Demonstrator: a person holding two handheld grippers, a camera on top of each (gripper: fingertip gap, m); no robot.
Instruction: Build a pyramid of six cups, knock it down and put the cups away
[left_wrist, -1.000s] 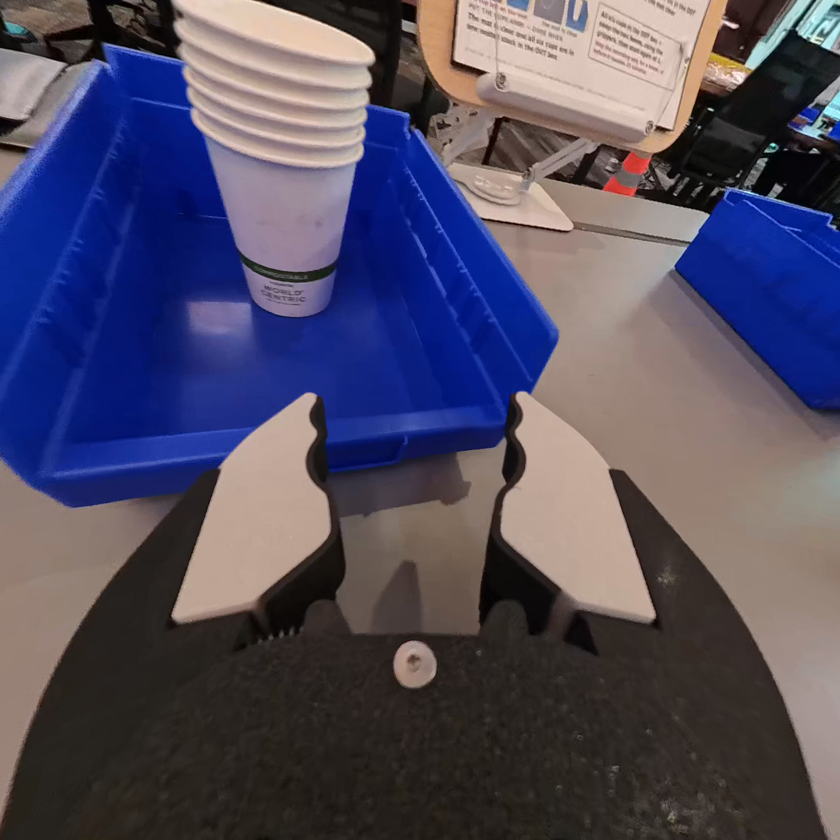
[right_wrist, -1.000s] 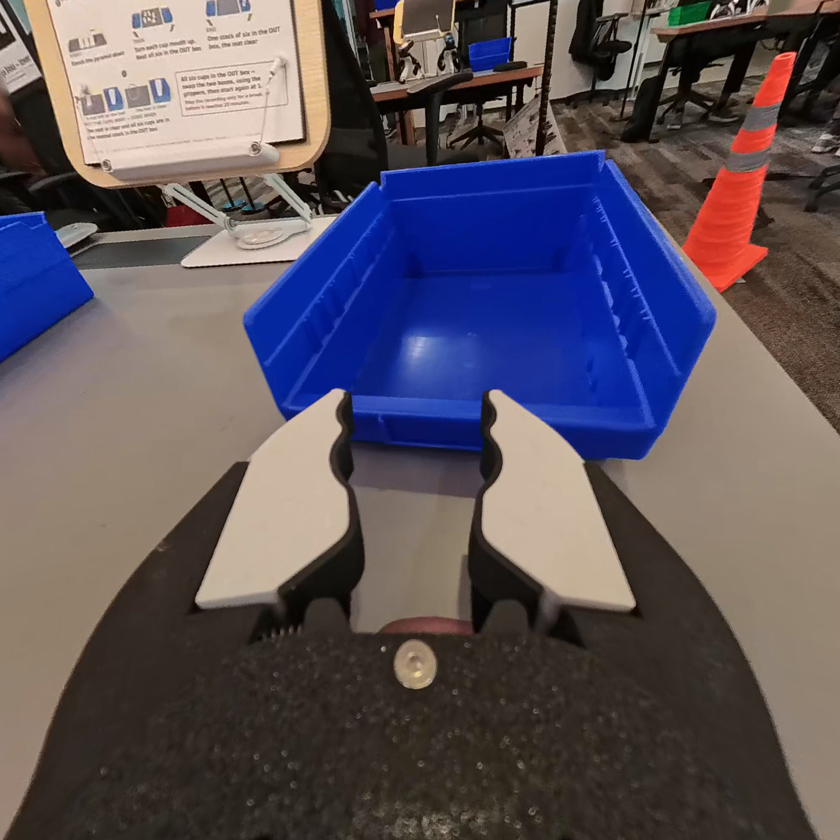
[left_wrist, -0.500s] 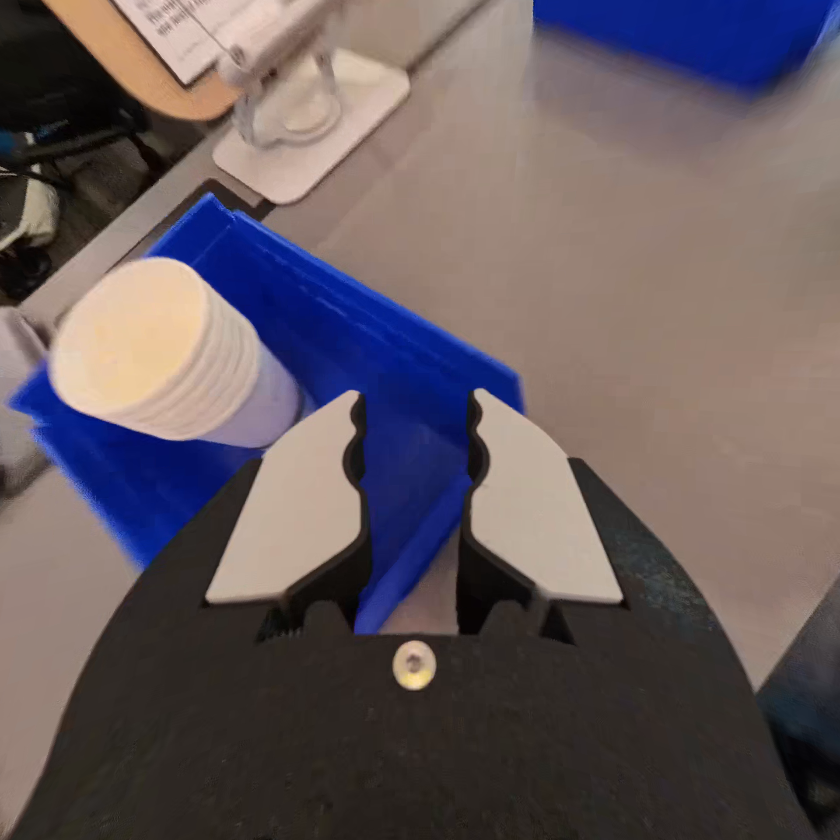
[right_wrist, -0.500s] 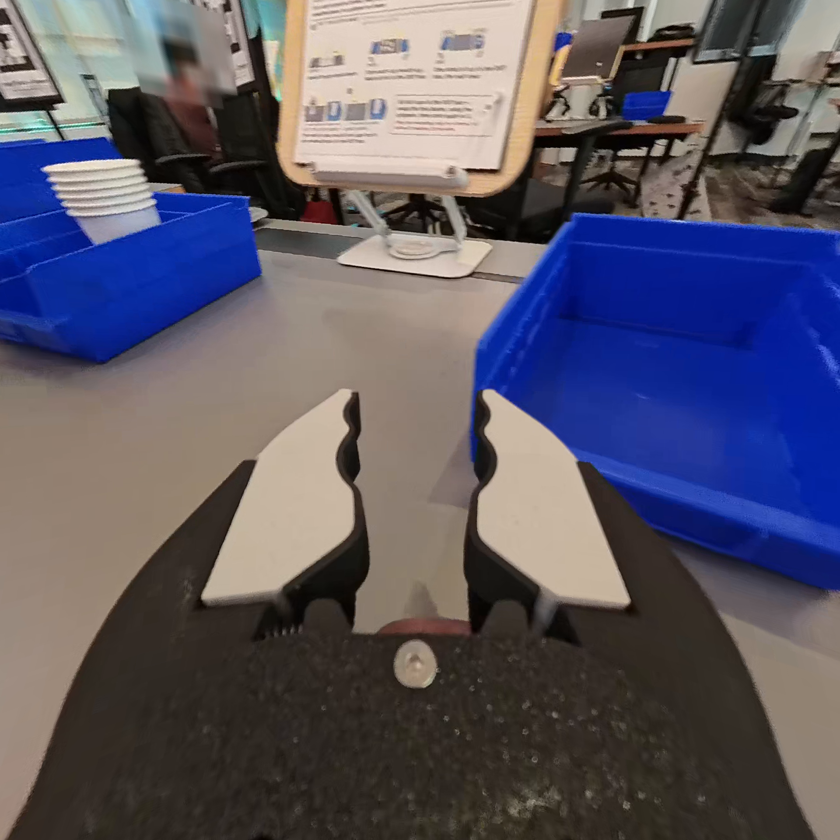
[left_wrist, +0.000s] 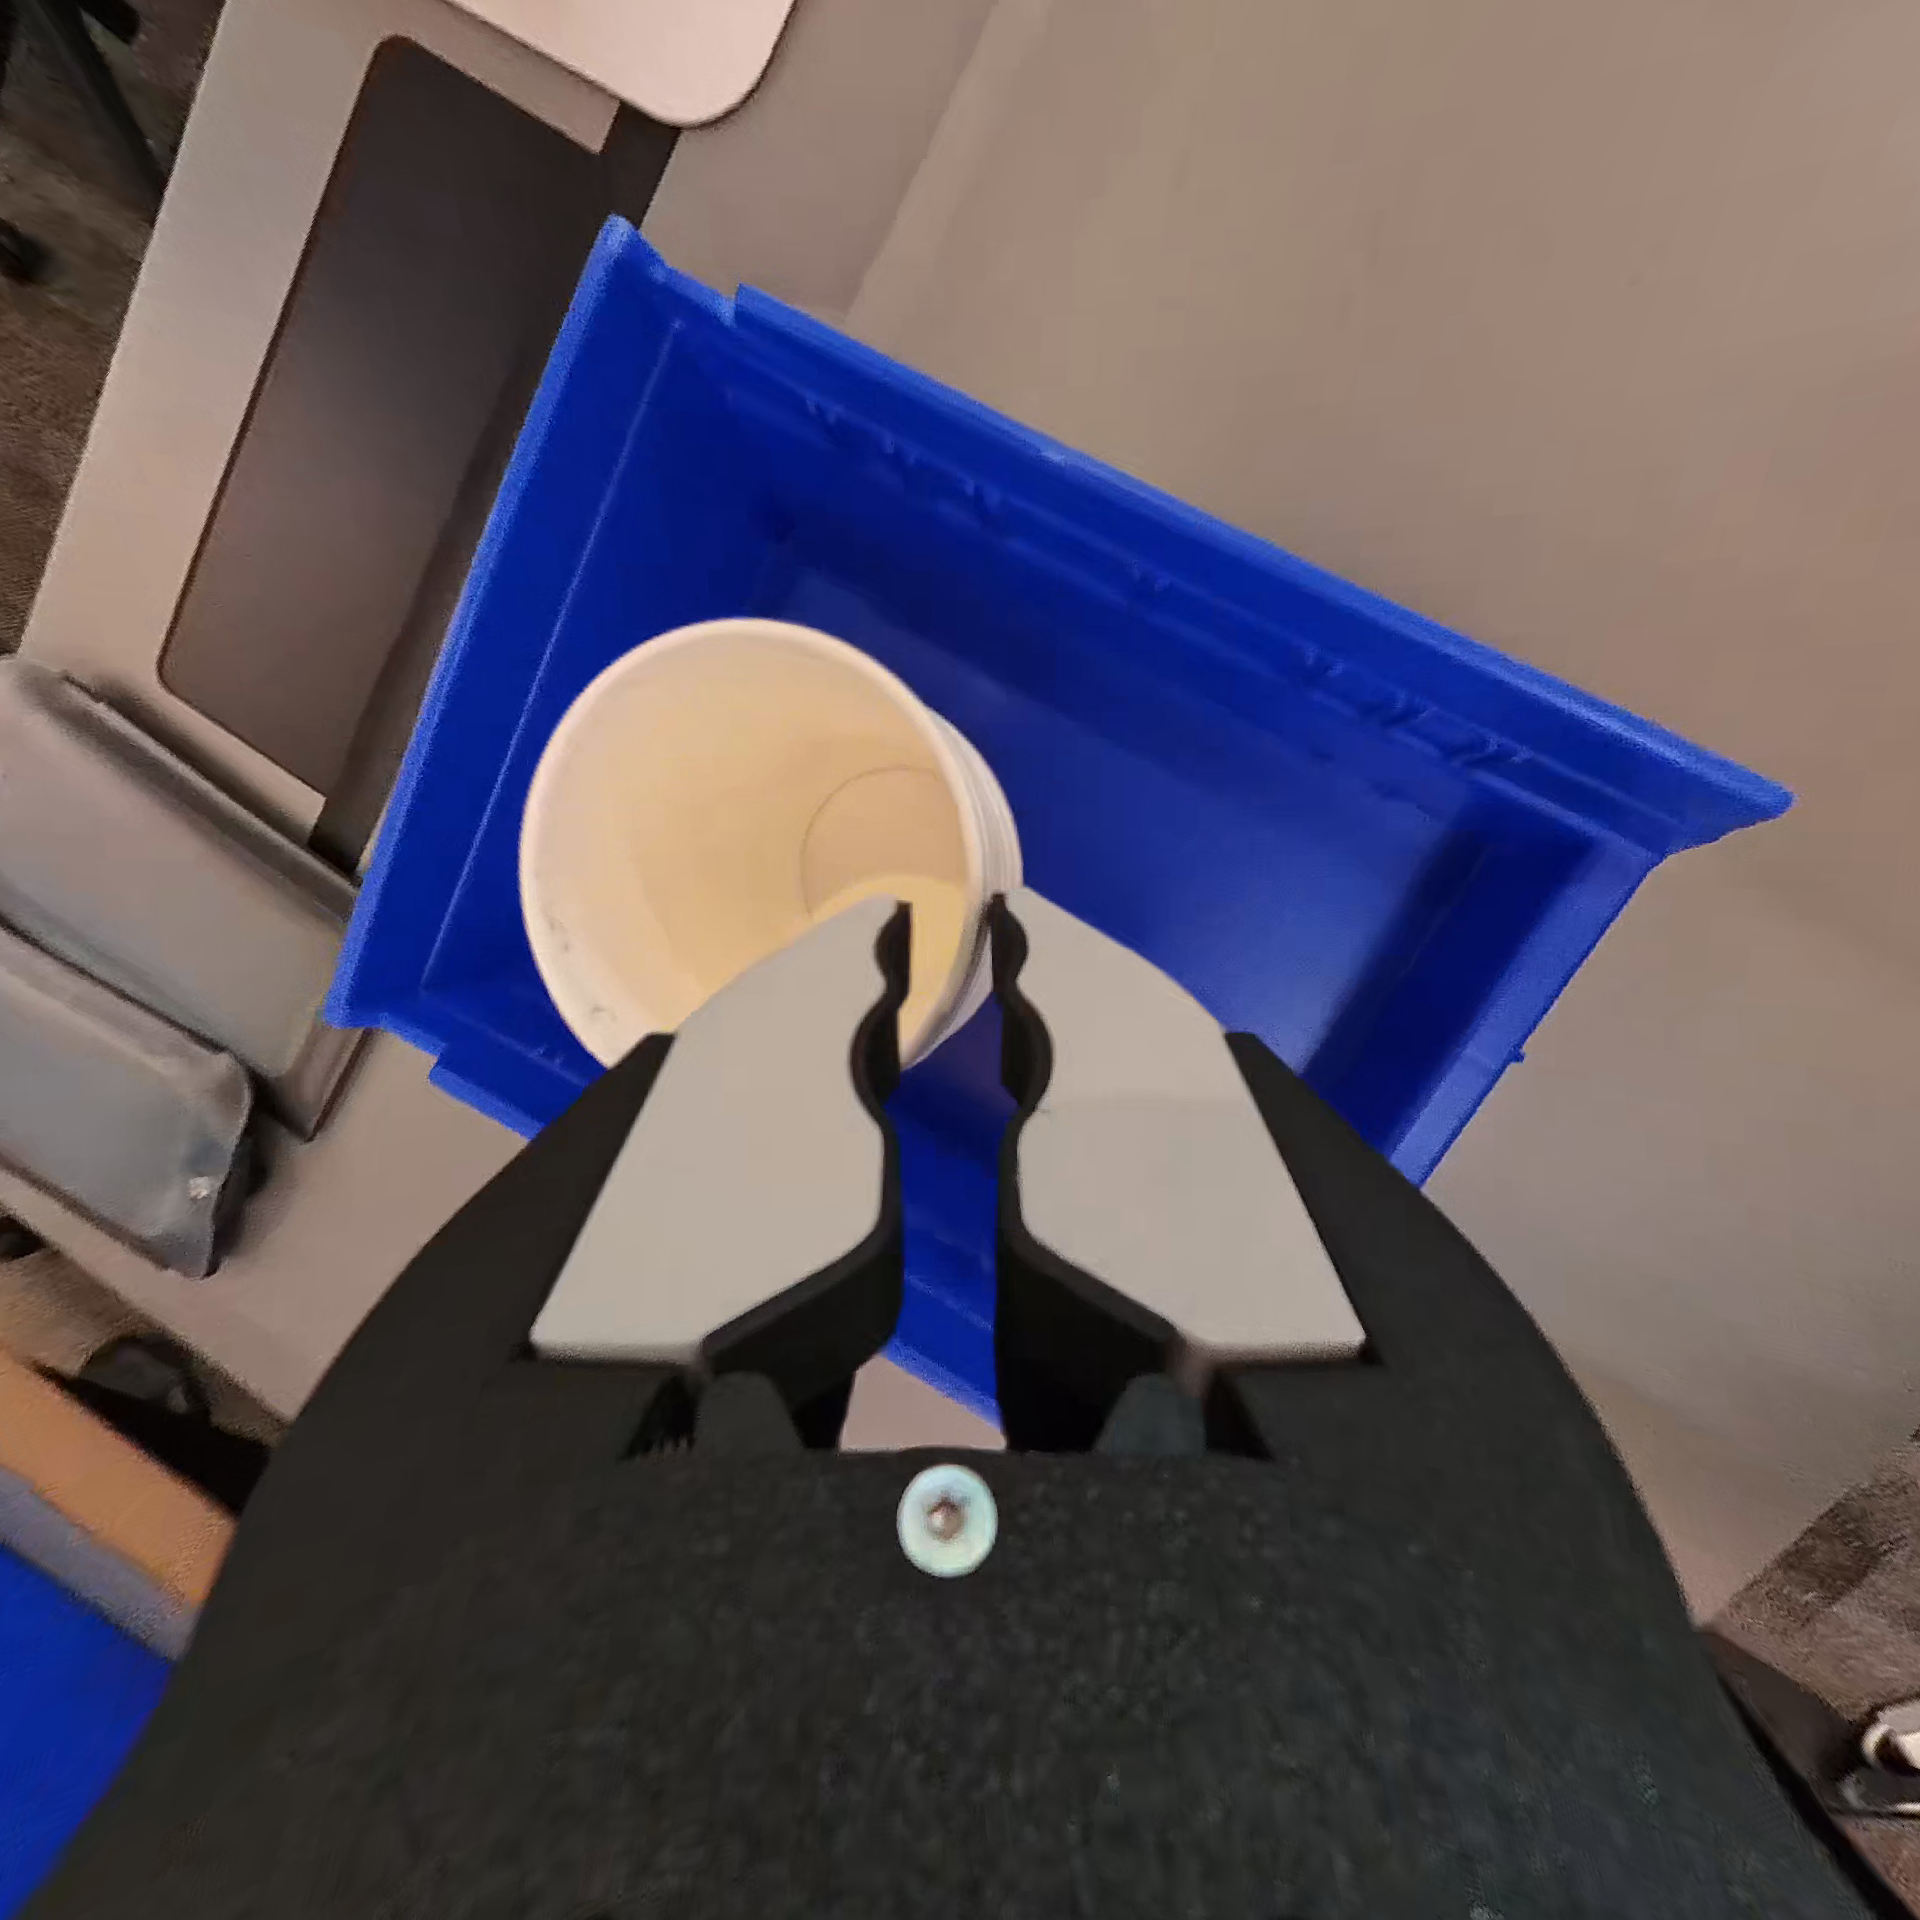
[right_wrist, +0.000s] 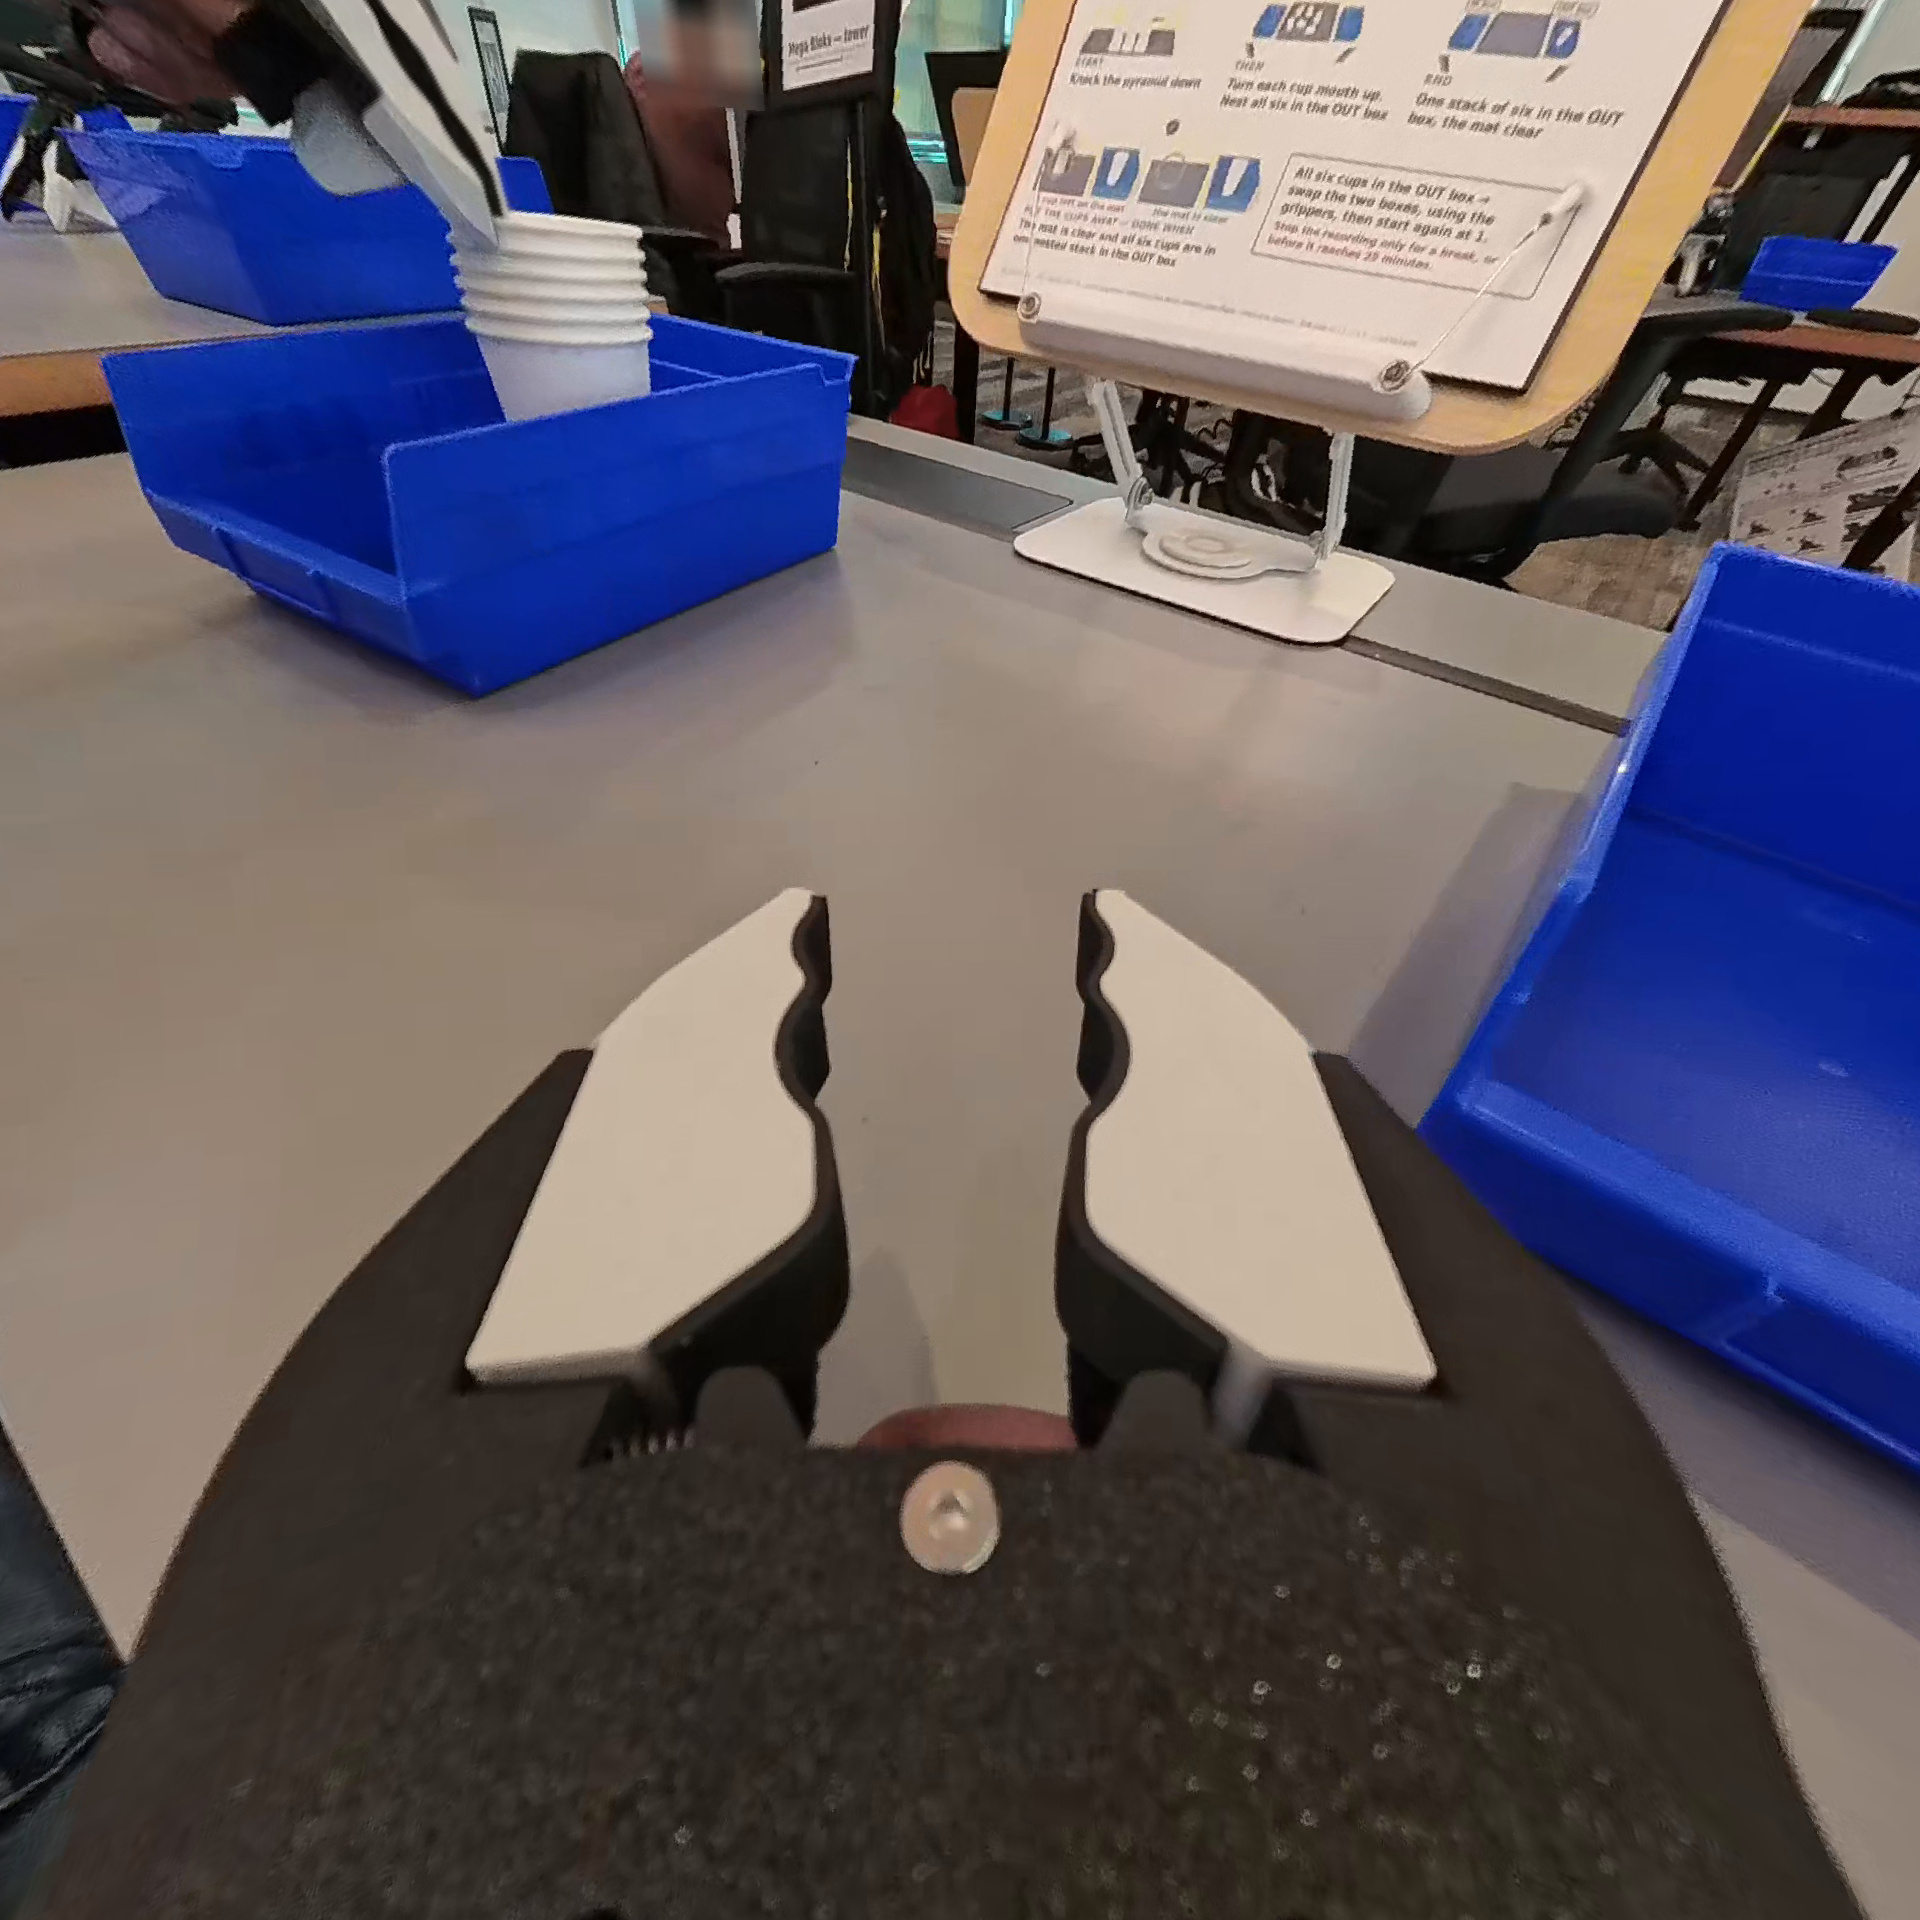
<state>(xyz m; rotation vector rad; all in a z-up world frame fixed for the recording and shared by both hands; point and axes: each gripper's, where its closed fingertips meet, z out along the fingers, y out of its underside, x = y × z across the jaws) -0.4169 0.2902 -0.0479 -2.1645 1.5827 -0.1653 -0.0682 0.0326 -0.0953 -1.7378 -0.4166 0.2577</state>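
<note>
A nested stack of white paper cups (left_wrist: 727, 831) stands mouth up in a blue bin (left_wrist: 1195, 499) on the grey table. My left gripper (left_wrist: 948, 914) points down over the stack. Its jaws are narrowly apart and straddle the near rim, one finger inside the top cup and one outside, with a sliver of cup interior still showing between them. The right wrist view shows the same stack (right_wrist: 556, 312) in its bin (right_wrist: 582, 520) with the left gripper (right_wrist: 473, 213) at its rim. My right gripper (right_wrist: 954, 914) is open and empty, low over the table.
A second blue bin (right_wrist: 1714, 1039) with nothing in it sits at the right. An instruction board on a white stand (right_wrist: 1299, 156) is at the table's back edge. Bare table (right_wrist: 727, 779) lies between the bins. More bins, chairs and a person are behind.
My left gripper rose, swung over the cup stack to point down at it and narrowed its jaws around the rim. My right gripper turned left, away from its bin, and opened slightly wider.
</note>
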